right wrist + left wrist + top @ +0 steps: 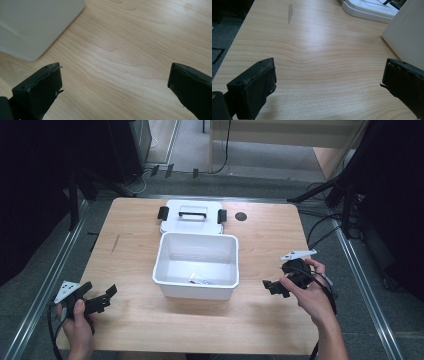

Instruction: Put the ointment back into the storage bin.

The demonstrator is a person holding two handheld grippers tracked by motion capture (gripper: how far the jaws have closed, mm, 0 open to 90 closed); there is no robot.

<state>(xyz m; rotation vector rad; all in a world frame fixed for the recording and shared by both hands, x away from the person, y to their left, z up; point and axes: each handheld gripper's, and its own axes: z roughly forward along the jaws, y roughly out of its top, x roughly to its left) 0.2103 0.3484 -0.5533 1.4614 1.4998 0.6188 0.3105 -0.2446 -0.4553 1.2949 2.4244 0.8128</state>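
Both grippers, left gripper (102, 298) and right gripper (276, 287), wide open, empty

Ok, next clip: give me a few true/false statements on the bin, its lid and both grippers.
1. The white bin stands open on the table. True.
2. The lid sits on the bin. False: it lies flat on the table behind it.
3. The right gripper holds a small item. False: its jaws are wide apart with nothing between them.
4. The left gripper is open over bare wood. True.
5. The bin is empty. False: a small item lies inside.
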